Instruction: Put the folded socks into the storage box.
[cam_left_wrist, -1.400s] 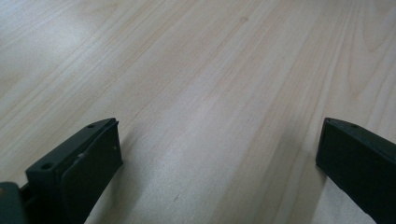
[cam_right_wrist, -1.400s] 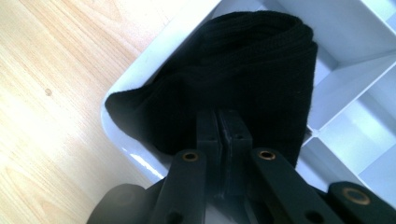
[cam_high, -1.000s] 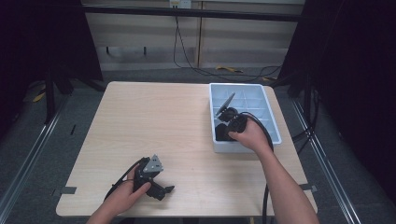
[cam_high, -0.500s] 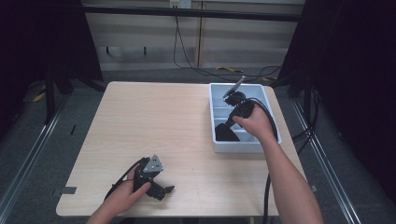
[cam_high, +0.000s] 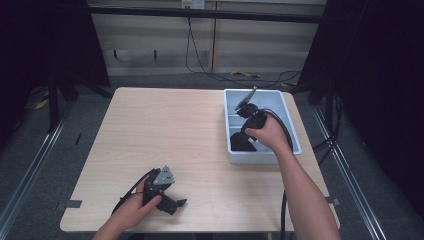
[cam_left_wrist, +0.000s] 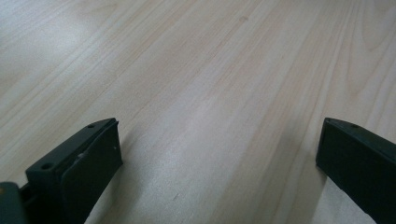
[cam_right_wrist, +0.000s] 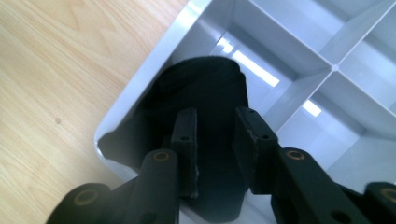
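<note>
Black cloth (cam_right_wrist: 205, 93) lies bunched in the near left compartment of the grey divided tray (cam_high: 288, 120) on the table's (cam_high: 165, 125) right side, with no readable writing on it. Nearest, the left gripper (cam_high: 172, 202) rests spread wide on bare wood. The right gripper (cam_right_wrist: 215, 135) points into the tray, jaws narrowly apart over the cloth.

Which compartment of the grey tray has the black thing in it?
The near-left corner compartment of the tray, holding the black object; the others look empty.

tray (cam_high: 289, 131) on table (cam_high: 165, 130) right side | dark item (cam_high: 242, 142) in tray's near-left compartment | left hand-held gripper (cam_high: 176, 204) near-left on table
</note>
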